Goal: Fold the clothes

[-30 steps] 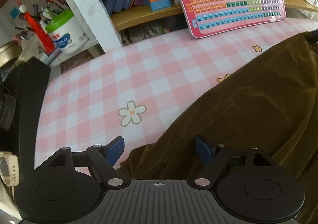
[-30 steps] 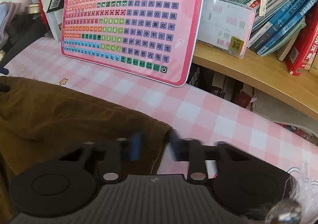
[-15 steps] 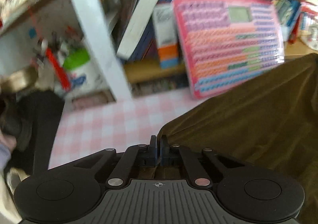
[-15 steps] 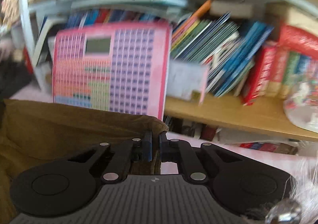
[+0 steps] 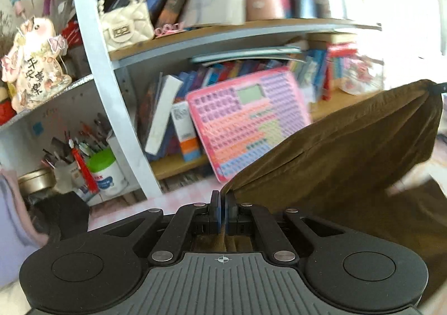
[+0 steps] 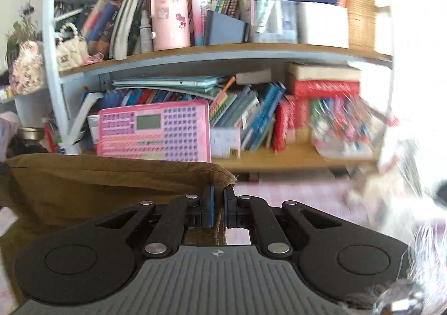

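Left gripper [image 5: 223, 204] and right gripper [image 6: 218, 197] pinch brown garment [image 5: 349, 153] corners (cloth stretched between).

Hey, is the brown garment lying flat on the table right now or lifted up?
Lifted. The brown garment hangs stretched between the right gripper and left gripper, each shut on a corner, its top edge up against the bookshelf behind.

Brown garment [image 5: 349, 153], pink checked cloth [image 6: 293, 194], pink/purple keyboard toy [image 6: 156, 130].

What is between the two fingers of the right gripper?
A corner of the brown garment is pinched in the right gripper; the right wrist view shows it.
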`<state>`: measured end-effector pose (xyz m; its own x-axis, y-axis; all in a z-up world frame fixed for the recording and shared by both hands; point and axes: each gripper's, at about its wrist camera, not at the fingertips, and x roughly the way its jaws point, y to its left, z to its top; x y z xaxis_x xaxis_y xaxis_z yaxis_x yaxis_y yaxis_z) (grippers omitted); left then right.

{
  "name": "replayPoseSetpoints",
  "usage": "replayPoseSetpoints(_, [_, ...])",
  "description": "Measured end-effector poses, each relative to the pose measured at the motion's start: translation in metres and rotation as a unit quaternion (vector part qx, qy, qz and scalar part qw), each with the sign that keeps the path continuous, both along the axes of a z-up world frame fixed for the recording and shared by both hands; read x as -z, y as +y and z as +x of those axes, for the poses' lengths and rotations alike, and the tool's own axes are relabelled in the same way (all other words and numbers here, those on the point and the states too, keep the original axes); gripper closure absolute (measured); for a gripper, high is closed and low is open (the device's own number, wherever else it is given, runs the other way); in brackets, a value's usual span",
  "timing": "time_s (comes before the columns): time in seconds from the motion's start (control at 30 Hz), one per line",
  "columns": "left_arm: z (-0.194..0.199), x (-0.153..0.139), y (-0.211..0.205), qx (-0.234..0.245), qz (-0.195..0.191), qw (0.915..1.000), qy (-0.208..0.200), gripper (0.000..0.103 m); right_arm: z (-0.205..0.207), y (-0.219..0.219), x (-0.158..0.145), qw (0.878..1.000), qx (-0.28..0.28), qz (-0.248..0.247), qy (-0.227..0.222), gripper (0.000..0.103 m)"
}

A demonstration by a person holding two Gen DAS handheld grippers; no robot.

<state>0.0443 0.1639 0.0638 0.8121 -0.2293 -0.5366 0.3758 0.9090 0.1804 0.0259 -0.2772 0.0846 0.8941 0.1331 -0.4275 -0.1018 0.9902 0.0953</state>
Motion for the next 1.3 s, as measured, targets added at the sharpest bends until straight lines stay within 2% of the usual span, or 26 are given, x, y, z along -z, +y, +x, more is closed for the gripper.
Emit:
replayPoseSetpoints(0.07, [-0.023, 0.016, 0.008, 0.004, -0.015, 0.9996, 0.025, 0.099, -0.046, 0.008, 0.011, 0.999, 0.016, 0.009, 0.026, 0.097])
replayPoseSetpoints(0.2, [-0.055, 0.058, 0.021, -0.031, -0.042, 0.9945, 0.090, 0.090, -0.109, 0.027, 0.067, 0.989, 0.050, 0.028, 0.138, 0.093])
replayPoseSetpoints(0.23, [-0.058, 0.061, 0.026, -0.047, -0.072, 0.9909, 0.104, 0.089, -0.121, 0.031, 0.082, 0.983, 0.063, 0.035, 0.171, 0.090])
replayPoseSetpoints(0.27, [-0.060, 0.065, 0.031, -0.063, -0.102, 0.9859, 0.117, 0.089, -0.133, 0.036, 0.096, 0.976, 0.075, 0.041, 0.202, 0.082])
replayPoseSetpoints(0.3, [-0.062, 0.068, 0.036, -0.079, -0.131, 0.9796, 0.130, 0.087, -0.142, 0.042, 0.101, 0.973, 0.087, 0.042, 0.211, 0.077])
replayPoseSetpoints(0.33, [-0.065, 0.072, 0.041, -0.095, -0.160, 0.9721, 0.143, 0.081, -0.152, 0.049, 0.105, 0.970, 0.099, 0.043, 0.219, 0.067])
replayPoseSetpoints(0.37, [-0.067, 0.075, 0.046, -0.111, -0.189, 0.9632, 0.155, 0.070, -0.160, 0.054, 0.106, 0.968, 0.109, 0.048, 0.222, 0.062])
replayPoseSetpoints(0.43, [-0.072, 0.082, 0.057, -0.141, -0.247, 0.9417, 0.180, 0.061, -0.172, 0.060, 0.106, 0.964, 0.118, 0.077, 0.225, 0.061])
replayPoseSetpoints(0.5, [-0.076, 0.088, 0.067, -0.171, -0.303, 0.9151, 0.203, 0.049, -0.178, 0.063, 0.105, 0.958, 0.128, 0.111, 0.231, 0.059])
replayPoseSetpoints(0.53, [-0.079, 0.092, 0.072, -0.186, -0.330, 0.9000, 0.215, 0.045, -0.179, 0.063, 0.104, 0.954, 0.134, 0.129, 0.234, 0.058])
replayPoseSetpoints(0.6, [-0.083, 0.099, 0.082, -0.215, -0.384, 0.8663, 0.237, 0.045, -0.178, 0.061, 0.104, 0.940, 0.151, 0.182, 0.244, 0.054])
replayPoseSetpoints(0.67, [-0.088, 0.105, 0.093, -0.242, -0.435, 0.8279, 0.258, 0.045, -0.178, 0.058, 0.105, 0.922, 0.168, 0.240, 0.253, 0.051])
replayPoseSetpoints(0.7, [-0.088, 0.108, 0.096, -0.252, -0.455, 0.8126, 0.264, 0.045, -0.178, 0.056, 0.107, 0.910, 0.179, 0.275, 0.254, 0.049])
replayPoseSetpoints(0.87, [-0.065, 0.118, 0.098, -0.275, -0.504, 0.7745, 0.265, 0.045, -0.177, 0.041, 0.114, 0.842, 0.216, 0.438, 0.228, 0.044])
replayPoseSetpoints(1.03, [-0.043, 0.128, 0.099, -0.297, -0.551, 0.7330, 0.266, 0.046, -0.163, 0.031, 0.124, 0.790, 0.254, 0.514, 0.216, 0.044])
replayPoseSetpoints(1.07, [-0.038, 0.130, 0.099, -0.301, -0.560, 0.7242, 0.266, 0.050, -0.160, 0.029, 0.127, 0.780, 0.264, 0.525, 0.216, 0.048])
replayPoseSetpoints(1.1, [-0.034, 0.132, 0.100, -0.306, -0.569, 0.7154, 0.266, 0.051, -0.157, 0.026, 0.129, 0.773, 0.275, 0.528, 0.219, 0.067])
replayPoseSetpoints(1.13, [-0.029, 0.134, 0.100, -0.310, -0.578, 0.7065, 0.266, 0.067, -0.152, 0.024, 0.131, 0.768, 0.288, 0.525, 0.227, 0.081])
replayPoseSetpoints(1.17, [-0.025, 0.136, 0.100, -0.314, -0.587, 0.6974, 0.265, 0.087, -0.148, 0.022, 0.132, 0.764, 0.299, 0.521, 0.234, 0.093])
replayPoseSetpoints(1.2, [-0.020, 0.138, 0.101, -0.318, -0.596, 0.6882, 0.265, 0.091, -0.141, 0.020, 0.129, 0.769, 0.301, 0.515, 0.230, 0.094])
replayPoseSetpoints(1.23, [-0.018, 0.136, 0.101, -0.314, -0.601, 0.6873, 0.260, 0.095, -0.135, 0.017, 0.125, 0.775, 0.301, 0.508, 0.225, 0.095])
replayPoseSetpoints(1.3, [-0.017, 0.116, 0.101, -0.283, -0.599, 0.7105, 0.237, 0.096, -0.112, 0.007, 0.101, 0.803, 0.279, 0.492, 0.189, 0.097])
